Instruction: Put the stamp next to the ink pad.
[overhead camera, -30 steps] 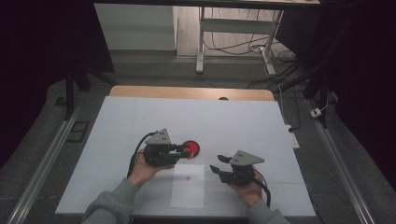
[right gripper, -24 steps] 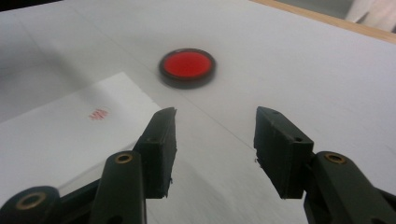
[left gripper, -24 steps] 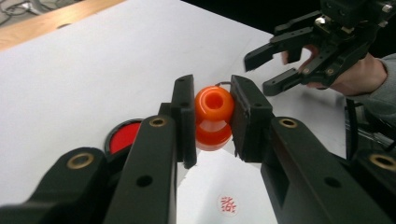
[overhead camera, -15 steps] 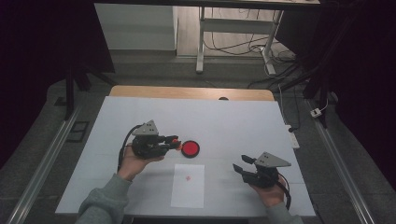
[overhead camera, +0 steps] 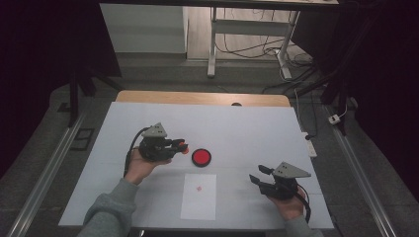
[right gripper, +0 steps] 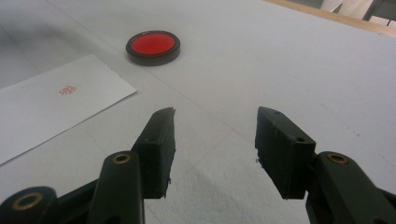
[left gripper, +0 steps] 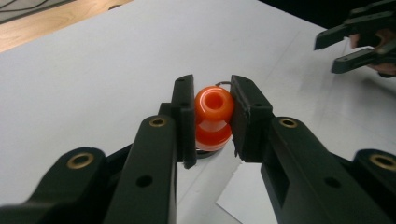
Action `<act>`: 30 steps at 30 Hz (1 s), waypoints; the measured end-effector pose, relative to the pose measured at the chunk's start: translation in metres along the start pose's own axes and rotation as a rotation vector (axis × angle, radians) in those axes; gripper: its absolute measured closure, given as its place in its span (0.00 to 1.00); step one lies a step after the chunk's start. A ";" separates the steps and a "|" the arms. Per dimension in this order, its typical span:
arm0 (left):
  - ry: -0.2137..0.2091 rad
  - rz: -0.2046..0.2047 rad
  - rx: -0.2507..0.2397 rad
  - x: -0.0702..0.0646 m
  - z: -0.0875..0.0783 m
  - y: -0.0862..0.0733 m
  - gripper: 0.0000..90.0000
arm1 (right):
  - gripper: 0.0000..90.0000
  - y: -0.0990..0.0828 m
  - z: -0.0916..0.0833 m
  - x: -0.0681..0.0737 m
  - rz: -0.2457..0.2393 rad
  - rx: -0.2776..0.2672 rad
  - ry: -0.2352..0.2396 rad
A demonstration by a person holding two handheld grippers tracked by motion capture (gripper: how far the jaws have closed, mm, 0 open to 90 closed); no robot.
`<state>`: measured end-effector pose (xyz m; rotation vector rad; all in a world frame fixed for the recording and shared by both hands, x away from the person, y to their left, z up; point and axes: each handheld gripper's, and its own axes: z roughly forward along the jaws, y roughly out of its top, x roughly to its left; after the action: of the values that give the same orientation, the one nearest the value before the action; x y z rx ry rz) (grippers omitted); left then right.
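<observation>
My left hand-held gripper (left gripper: 212, 119) is clamped on an orange stamp (left gripper: 213, 116), held above the white surface (overhead camera: 247, 128) just left of the red ink pad (overhead camera: 201, 157). My right hand-held gripper (right gripper: 212, 140), jaws apart with nothing between them, hovers well apart, right of the stamped paper sheet (overhead camera: 198, 196).

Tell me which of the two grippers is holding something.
The left gripper: its jaws are clamped on an orange stamp. The right gripper has its jaws apart with nothing between them, just bare table beneath.
</observation>
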<state>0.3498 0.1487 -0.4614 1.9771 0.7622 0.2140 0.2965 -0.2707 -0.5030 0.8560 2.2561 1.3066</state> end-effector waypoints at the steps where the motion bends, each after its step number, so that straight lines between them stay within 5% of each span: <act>1: 0.002 -0.002 0.002 0.002 0.002 0.000 0.81 | 0.52 0.000 -0.001 0.000 0.001 0.002 -0.001; 15: 0.069 -0.035 0.077 0.032 0.025 -0.007 0.81 | 0.52 -0.004 -0.005 -0.001 0.018 0.002 -0.013; 30: 0.116 -0.055 0.175 0.046 0.055 -0.023 0.80 | 0.52 -0.004 -0.005 -0.002 0.017 0.013 -0.014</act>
<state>0.4008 0.1435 -0.5166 2.1199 0.9358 0.2380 0.2935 -0.2768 -0.5045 0.8881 2.2530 1.2908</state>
